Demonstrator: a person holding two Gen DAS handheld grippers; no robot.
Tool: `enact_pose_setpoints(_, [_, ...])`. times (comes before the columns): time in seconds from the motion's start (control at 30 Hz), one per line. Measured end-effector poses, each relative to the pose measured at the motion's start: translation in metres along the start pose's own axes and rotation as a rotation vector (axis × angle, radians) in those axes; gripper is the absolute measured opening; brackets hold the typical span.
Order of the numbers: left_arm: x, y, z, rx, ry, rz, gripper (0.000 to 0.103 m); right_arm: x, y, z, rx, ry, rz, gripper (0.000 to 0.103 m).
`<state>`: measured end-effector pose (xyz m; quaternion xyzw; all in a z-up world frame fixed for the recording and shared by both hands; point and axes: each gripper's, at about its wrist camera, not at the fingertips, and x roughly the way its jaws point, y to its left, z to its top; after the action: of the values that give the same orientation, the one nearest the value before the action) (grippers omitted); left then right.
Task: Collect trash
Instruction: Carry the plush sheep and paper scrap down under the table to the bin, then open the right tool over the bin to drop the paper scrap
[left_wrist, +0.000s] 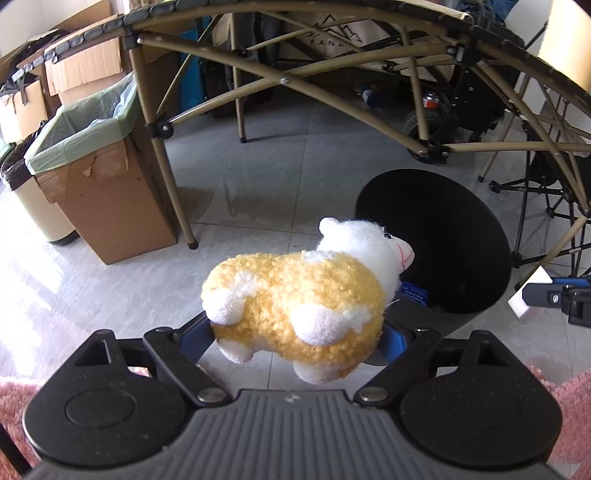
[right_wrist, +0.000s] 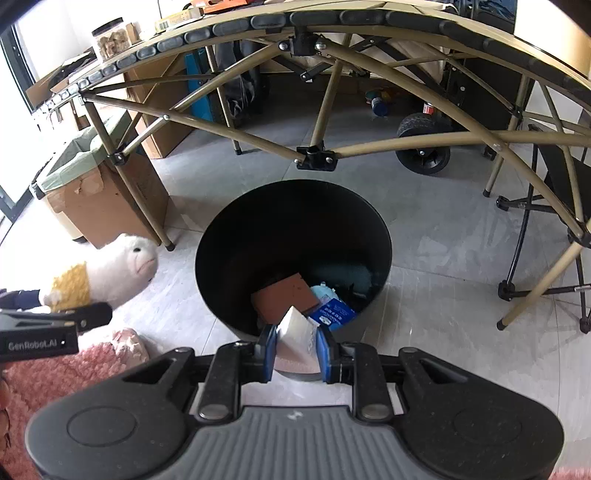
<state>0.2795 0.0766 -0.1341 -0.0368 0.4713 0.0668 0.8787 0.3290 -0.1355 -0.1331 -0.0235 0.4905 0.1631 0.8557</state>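
Crosswise, the plush sheep (left_wrist: 295, 306) spans the left hand-held gripper (left_wrist: 299, 338) — head rightward.

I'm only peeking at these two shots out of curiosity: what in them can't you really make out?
- Left wrist view: the black bin has its inside hidden by the plush sheep and its own dark wall.
- Right wrist view: the left claw is cut off by the picture's edge.
- Right wrist view: the print on the blue packet is too small to read.
- Right wrist view: the white paper hides the bin's near rim.
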Motion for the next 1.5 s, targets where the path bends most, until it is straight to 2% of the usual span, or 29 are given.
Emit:
enact_pose_setpoints(0.63, [0.022,0.019,0.006,-0.055,0.061,0.003,0.089,0.056,0.011,0.050,-0.027,0.021,-0.019,0.023])
enact_pose_setpoints(0.83, [0.025,0.020,0.007,-0.061,0.072,-0.002,0.089,0.077,0.010,0.060,-0.004,0.042,-0.008,0.028])
enact_pose_setpoints(0.9, [0.026,0.020,0.007,-0.063,0.074,-0.009,0.089,0.082,0.011,0.062,-0.005,0.047,-0.014,0.036])
enact_pose_setpoints(0.93, [0.025,0.021,0.007,-0.062,0.073,-0.011,0.089,0.085,0.013,0.062,-0.015,0.051,-0.023,0.054])
enact_pose_setpoints(0.97, [0.026,0.021,0.008,-0.061,0.073,-0.012,0.089,0.087,0.014,0.063,-0.024,0.054,-0.035,0.079])
enact_pose_setpoints(1.03, [0.027,0.021,0.008,-0.060,0.075,-0.016,0.089,0.089,0.018,0.064,-0.042,0.046,-0.058,0.095])
enact_pose_setpoints(1.2, [0.026,0.021,0.008,-0.058,0.073,-0.024,0.089,0.094,0.015,0.065,-0.041,0.051,-0.073,0.101])
enact_pose_setpoints(1.5, [0.021,0.018,0.007,-0.045,0.050,-0.026,0.089,0.088,0.008,0.065,-0.003,0.040,-0.088,0.103])
